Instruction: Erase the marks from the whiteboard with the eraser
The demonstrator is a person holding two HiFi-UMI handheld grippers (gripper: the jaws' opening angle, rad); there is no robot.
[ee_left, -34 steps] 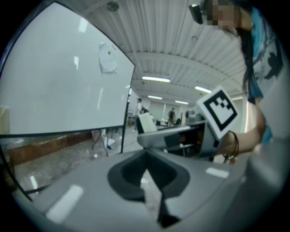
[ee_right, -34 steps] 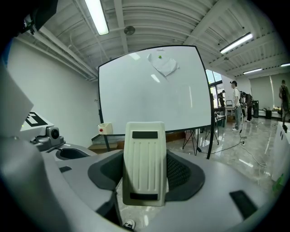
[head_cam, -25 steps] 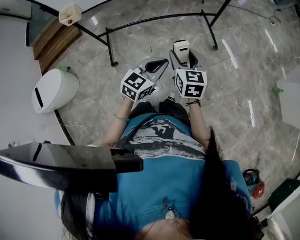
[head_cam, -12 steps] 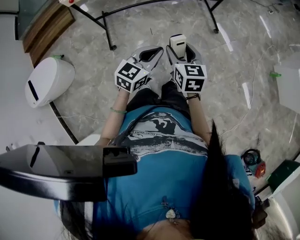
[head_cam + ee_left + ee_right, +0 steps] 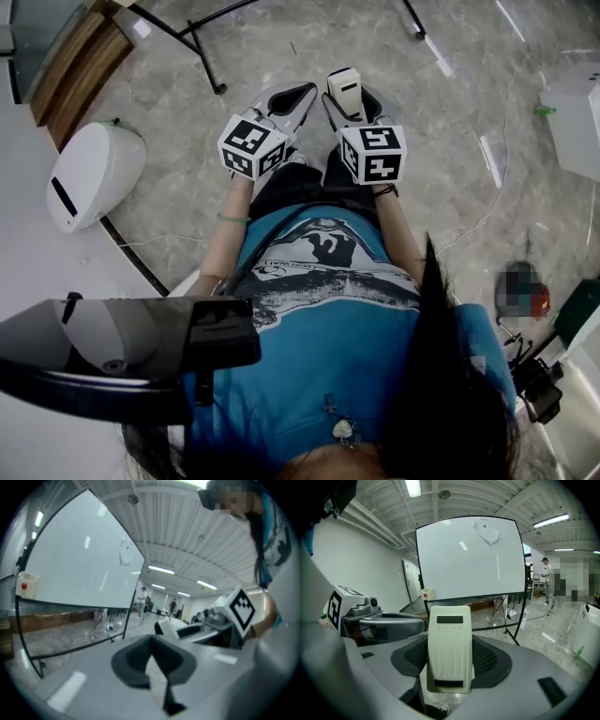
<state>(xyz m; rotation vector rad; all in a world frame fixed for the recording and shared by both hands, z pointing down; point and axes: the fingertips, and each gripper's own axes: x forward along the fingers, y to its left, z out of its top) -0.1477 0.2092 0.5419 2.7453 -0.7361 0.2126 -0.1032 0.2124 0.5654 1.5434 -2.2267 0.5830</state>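
Note:
The whiteboard stands on a black frame ahead, with a faint smudged mark near its top. The left gripper view shows the same whiteboard at an angle, its mark near the right edge. My right gripper is shut on a cream eraser, which stands upright between the jaws. In the head view the right gripper and eraser are held out over the floor. Beside it my left gripper is shut and holds nothing; its dark pads meet at the tips.
The board's black stand legs cross the marble floor ahead. A white rounded unit and a wooden step lie to the left. A small box with a red button hangs on the stand. Cables trail on the right; people stand far off.
The head view has tilted, so the floor and stand legs slid up and out of frame. Both grippers keep their pose side by side, the eraser still in the right one.

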